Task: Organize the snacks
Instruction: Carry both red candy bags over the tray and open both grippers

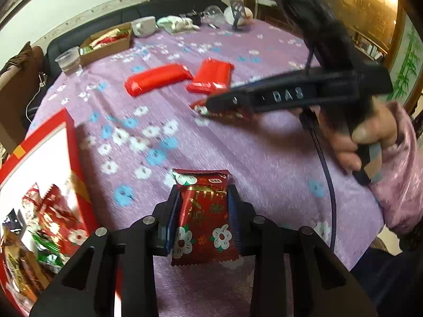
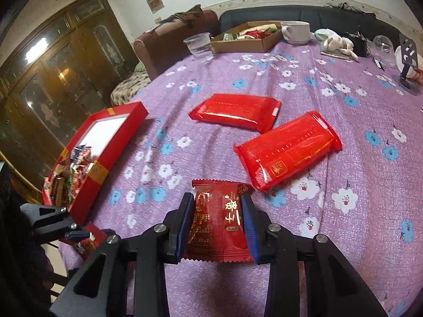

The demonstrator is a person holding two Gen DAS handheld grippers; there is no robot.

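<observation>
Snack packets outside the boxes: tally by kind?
Small dark red packets held in jaws: 2, one in the left gripper, one in the right gripper.
Large bright red packets on the tablecloth: 2, far and near.
Total: 4.

Hidden, cropped and blurred parts

In the left wrist view the red gift box point(image 1: 76, 155) is cut off by the left edge, its near end lost behind the left gripper's point(image 1: 203, 206) frame, and the snacks inside it are smeared by motion. The right gripper point(image 1: 211, 105) there covers most of a small packet point(image 1: 201, 109) beneath its tip, so its grip cannot be judged from this view. Both long red packs point(image 1: 158, 79) are blurred, their print unreadable. In the right wrist view only a sliver of the flowered snack packet point(image 2: 90, 240) shows behind the right gripper's point(image 2: 218, 224) frame. The cardboard tray's point(image 2: 246, 43) contents at the table's far edge are too small to identify.
</observation>
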